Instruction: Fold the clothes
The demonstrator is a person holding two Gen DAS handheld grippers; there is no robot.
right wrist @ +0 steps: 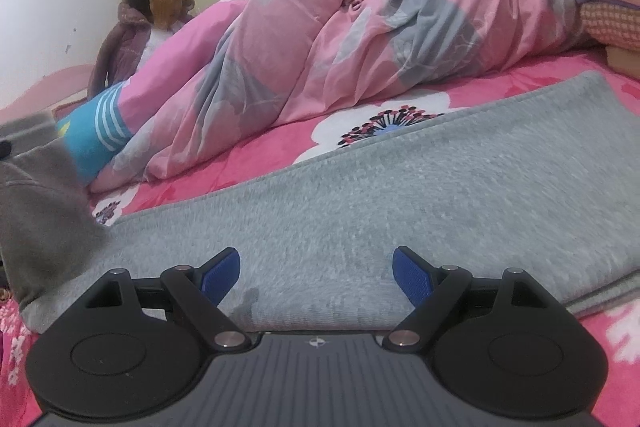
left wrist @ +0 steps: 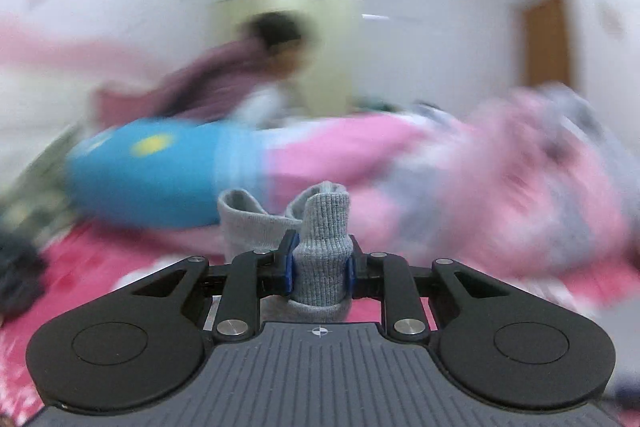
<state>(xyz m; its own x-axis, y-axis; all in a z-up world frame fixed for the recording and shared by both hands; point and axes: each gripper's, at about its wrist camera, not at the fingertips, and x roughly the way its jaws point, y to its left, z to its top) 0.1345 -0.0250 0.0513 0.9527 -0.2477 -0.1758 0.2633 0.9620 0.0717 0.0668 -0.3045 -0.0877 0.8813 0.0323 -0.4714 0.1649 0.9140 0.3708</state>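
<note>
Grey knit garment (right wrist: 400,195) lies flat on the bed (right wrist: 560,99), one end raised. Left tool (left wrist: 322,259) clamps its ribbed cuff (left wrist: 324,227); right tool (right wrist: 316,277) gapes wide, empty. Folding appears incomplete.

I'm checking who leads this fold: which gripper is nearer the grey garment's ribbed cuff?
Left. The left gripper is shut on the ribbed cuff; the right gripper hangs open over the grey garment.

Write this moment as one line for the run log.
left gripper: shut on grey knitted garment | right gripper: open, over it | surface: pink flowered bed sheet
</note>
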